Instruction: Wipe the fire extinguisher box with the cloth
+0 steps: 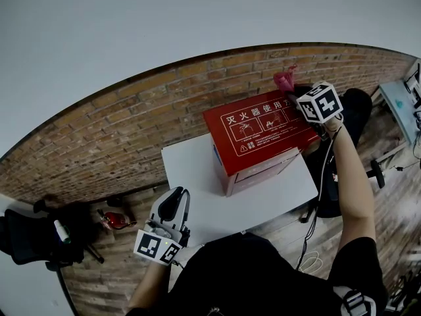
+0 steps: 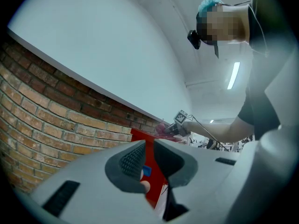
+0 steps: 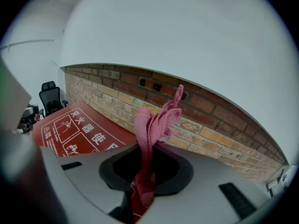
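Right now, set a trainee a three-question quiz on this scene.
1. Multiple choice: what is the right gripper shut on?
A. a pink cloth
B. a sponge
C. nothing
2. True or false: the left gripper is clamped on the red box.
3. Fill in the blank: the red box stands on a white ____.

Key:
1. A
2. False. The left gripper is apart from the box, near the front left edge, and holds nothing.
3. table
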The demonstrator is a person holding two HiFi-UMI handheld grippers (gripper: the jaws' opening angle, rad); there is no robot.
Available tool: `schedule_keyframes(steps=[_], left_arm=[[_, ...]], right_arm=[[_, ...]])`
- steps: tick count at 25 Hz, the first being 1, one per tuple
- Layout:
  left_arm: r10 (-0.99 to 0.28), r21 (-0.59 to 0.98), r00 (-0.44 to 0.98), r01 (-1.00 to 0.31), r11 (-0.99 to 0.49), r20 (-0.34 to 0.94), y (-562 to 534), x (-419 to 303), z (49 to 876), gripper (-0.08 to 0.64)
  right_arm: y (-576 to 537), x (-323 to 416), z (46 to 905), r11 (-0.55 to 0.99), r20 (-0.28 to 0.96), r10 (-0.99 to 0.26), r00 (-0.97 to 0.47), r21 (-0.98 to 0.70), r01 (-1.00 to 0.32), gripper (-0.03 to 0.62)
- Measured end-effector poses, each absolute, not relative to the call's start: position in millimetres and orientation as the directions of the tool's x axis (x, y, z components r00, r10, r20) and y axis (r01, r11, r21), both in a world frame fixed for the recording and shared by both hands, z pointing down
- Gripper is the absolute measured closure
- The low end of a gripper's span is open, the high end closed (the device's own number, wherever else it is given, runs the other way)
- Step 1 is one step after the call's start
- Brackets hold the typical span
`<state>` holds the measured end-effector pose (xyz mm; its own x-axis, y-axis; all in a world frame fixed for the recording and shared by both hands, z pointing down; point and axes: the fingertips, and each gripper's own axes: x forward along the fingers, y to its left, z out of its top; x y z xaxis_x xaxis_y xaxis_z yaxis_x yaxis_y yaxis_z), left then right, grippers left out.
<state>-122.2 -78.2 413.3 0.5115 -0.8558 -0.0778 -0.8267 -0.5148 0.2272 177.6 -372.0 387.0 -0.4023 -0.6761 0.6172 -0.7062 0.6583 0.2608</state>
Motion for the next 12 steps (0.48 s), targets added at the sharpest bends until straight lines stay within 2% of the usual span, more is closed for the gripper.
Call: schedule_keyframes(steps=[12], left_arm=[[-0.847, 0.233, 0.527, -0.817, -0.528, -0.072, -75.6, -117.1, 417.6, 0.472]], right_arm=[[-352.0, 133.7, 384.9, 0.698, 0.616, -0.649, -0.447, 0.247, -0.672, 0.518]])
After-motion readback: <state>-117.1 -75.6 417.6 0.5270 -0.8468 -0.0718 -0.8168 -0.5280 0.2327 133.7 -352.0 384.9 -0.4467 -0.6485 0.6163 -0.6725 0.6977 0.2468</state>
